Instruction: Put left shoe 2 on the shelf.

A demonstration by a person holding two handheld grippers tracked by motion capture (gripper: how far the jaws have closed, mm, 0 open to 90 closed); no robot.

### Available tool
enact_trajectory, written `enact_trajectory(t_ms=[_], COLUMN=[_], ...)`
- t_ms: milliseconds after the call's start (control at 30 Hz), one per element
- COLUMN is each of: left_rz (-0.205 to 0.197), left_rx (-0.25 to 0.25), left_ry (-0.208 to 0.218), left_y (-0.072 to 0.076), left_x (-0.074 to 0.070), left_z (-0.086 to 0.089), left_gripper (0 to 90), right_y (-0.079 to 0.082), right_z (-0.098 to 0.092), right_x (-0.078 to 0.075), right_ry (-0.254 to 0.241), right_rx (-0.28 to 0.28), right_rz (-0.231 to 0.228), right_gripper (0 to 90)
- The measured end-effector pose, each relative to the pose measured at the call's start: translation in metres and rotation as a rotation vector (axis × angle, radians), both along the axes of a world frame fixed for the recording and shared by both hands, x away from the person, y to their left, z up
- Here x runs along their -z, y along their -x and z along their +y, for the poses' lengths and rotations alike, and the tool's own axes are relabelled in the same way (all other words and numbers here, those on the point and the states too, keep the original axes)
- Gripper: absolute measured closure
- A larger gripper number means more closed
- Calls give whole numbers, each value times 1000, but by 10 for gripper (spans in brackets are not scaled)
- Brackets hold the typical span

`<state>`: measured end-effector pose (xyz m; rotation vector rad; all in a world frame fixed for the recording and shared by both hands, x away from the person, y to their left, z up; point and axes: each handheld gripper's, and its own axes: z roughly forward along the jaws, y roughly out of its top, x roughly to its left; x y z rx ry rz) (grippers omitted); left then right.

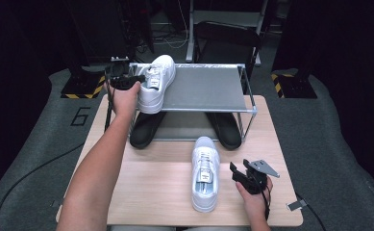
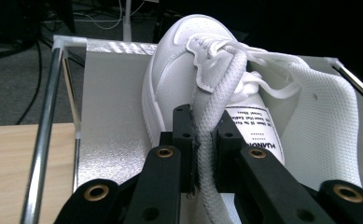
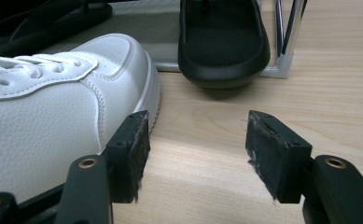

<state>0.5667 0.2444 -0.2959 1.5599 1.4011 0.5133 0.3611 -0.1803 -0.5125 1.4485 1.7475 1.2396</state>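
A: Where is the white shoe (image 2: 179, 84)?
B: On the top shelf (image 2: 109, 121). The left gripper (image 2: 202, 140) pinches its tongue (image 2: 216, 107) tight.
A: And the right gripper (image 3: 195, 154)?
B: Its fingers (image 3: 272, 154) are wide apart, holding nothing, beside the other shoe (image 3: 44, 121) on the bench (image 3: 207, 186).

We see 2 black slippers on the lower level of the rack, one at the left (image 1: 146, 129) and one at the right (image 1: 225, 130), their toes reaching out onto the pale wooden worktop (image 1: 160, 202). Around the worktop lies grey carpet (image 1: 338, 144) marked with a 6 (image 1: 80, 116), and yellow-and-black striped bases (image 1: 83, 86) stand on it.
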Motion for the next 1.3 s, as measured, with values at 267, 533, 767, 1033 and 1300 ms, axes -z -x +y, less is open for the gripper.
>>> enact_trajectory(t_ms=[267,533,767,1033,1300], left_rz=[11,7,3,-21,-55], left_rx=[8,37,55,86,110], left_ry=[-3,-15,-34,-54,-45], left_y=[-6,-8,-3,11,34], left_x=[4,4,1,-10,-26], left_z=[3,4,3,2,10], left_gripper=[808,753,616,572,537], right_y=[0,0,-1,-1,-1], right_z=[4,3,4,3,3], right_x=[1,1,2,2,2], right_ry=[-6,-6,-7,0,-4], right_rx=[-14,-11,-10,-6,-8], right_rz=[10,17,22,19,20], right_gripper=[395,395,394,393,392])
